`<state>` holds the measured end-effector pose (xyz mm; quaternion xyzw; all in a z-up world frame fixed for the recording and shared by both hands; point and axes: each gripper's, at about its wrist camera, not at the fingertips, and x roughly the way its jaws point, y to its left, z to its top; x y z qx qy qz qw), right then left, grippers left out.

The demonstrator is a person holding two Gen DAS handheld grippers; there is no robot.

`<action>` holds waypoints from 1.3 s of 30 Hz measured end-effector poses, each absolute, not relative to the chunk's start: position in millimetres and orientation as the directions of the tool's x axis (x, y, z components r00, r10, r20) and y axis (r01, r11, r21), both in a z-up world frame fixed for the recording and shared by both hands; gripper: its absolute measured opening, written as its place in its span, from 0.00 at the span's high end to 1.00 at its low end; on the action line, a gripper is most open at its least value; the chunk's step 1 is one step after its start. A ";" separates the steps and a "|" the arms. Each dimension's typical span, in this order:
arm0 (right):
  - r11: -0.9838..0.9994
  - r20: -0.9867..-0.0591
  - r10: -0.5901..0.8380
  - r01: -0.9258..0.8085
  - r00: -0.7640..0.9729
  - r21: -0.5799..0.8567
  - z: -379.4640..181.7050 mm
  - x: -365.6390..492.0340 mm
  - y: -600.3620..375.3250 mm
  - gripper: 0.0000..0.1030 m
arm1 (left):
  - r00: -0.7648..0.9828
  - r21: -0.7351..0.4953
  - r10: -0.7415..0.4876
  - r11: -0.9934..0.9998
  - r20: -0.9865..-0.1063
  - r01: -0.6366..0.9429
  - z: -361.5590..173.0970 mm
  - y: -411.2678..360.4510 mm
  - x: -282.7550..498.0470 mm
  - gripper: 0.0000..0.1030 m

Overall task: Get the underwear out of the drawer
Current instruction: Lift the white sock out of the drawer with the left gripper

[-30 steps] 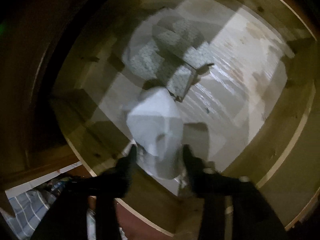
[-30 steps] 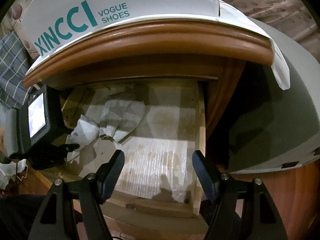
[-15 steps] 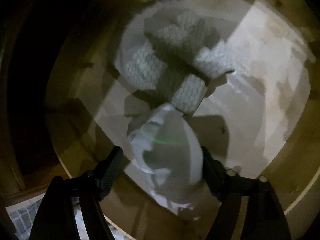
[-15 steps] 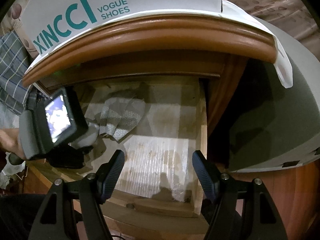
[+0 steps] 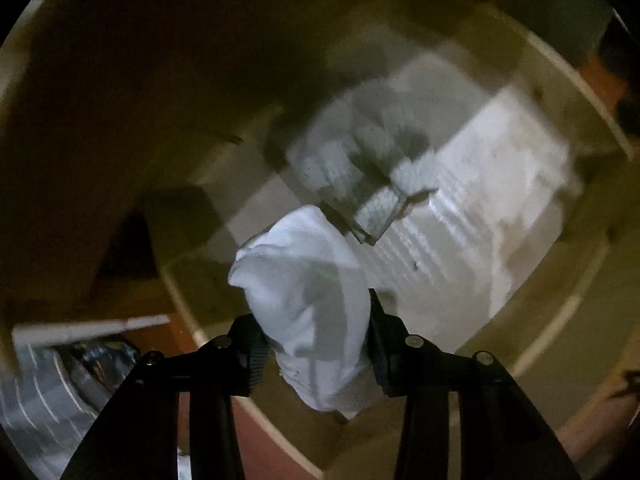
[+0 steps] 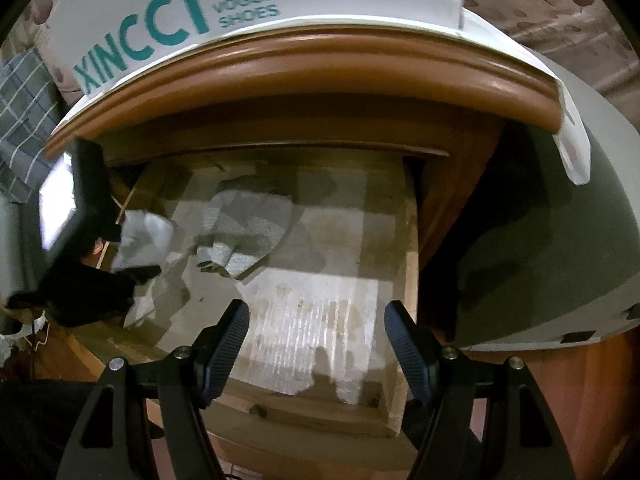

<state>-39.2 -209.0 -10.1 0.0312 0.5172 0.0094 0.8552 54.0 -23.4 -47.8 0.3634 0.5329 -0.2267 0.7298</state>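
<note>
A white bundle of underwear (image 5: 308,300) sits between the jaws of my left gripper (image 5: 314,332), which are closing and press on its sides. The bundle hangs lifted over the left part of the open wooden drawer (image 6: 408,264). From the right wrist view the same white underwear (image 6: 142,240) shows at the drawer's left, under the left gripper's body (image 6: 76,248). A second piece, grey patterned underwear (image 6: 244,232), lies on the drawer floor toward the back; it shows blurred as the patterned underwear (image 5: 360,160). My right gripper (image 6: 316,340) hovers open over the drawer's front, holding nothing.
The drawer floor has a pale liner (image 6: 320,320). Above the drawer juts the cabinet's brown top edge (image 6: 320,64) with a white shoe box (image 6: 200,4) on it. A grey rounded object (image 6: 552,240) stands to the right. Checked cloth (image 6: 20,104) lies at far left.
The left gripper's jaws have narrowed onto the white bundle and it has risen away from the drawer floor with it. The right gripper has kept still.
</note>
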 end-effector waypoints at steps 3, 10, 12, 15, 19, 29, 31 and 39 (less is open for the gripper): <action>0.998 -0.874 0.067 -0.026 0.480 0.062 -9.2 -40.4 -200.5 0.30 | 0.377 0.260 0.004 0.732 -0.926 0.629 -24.3 -9.7 48.5 0.62; 0.986 -0.852 0.113 -0.160 0.512 0.035 -2.5 -44.7 -176.3 0.30 | 0.510 0.184 -0.031 0.913 -0.859 0.364 20.9 18.5 25.2 0.62; 0.980 -0.861 0.126 -0.196 0.493 0.031 -3.9 -42.5 -171.3 0.30 | 0.508 0.122 -0.046 0.948 -0.860 0.293 23.7 29.7 29.7 0.62; 0.983 -0.901 0.115 -0.181 0.419 0.041 -14.0 -29.0 -165.8 0.30 | 0.521 0.078 -0.042 0.975 -0.853 0.207 18.6 62.8 36.0 0.62; 0.967 -0.929 0.083 -0.255 0.362 -0.012 -22.3 -6.1 -136.9 0.30 | 0.563 0.129 0.038 0.984 -0.826 0.123 22.8 84.6 34.0 0.62; 0.883 -0.963 -0.053 -0.438 0.264 -0.169 -61.9 33.6 -94.4 0.30 | 0.586 0.036 0.041 0.999 -0.809 -0.020 41.8 127.3 39.3 0.62; 0.882 -0.963 -0.062 -0.437 0.262 -0.175 -67.0 39.4 -89.2 0.30 | 0.588 0.030 0.041 0.999 -0.808 -0.029 44.1 131.9 38.7 0.62; 0.680 -0.896 -0.210 -0.600 0.391 -0.421 -91.5 34.0 -44.4 0.30 | 0.589 -0.013 0.036 0.997 -0.807 -0.077 47.8 149.6 38.5 0.62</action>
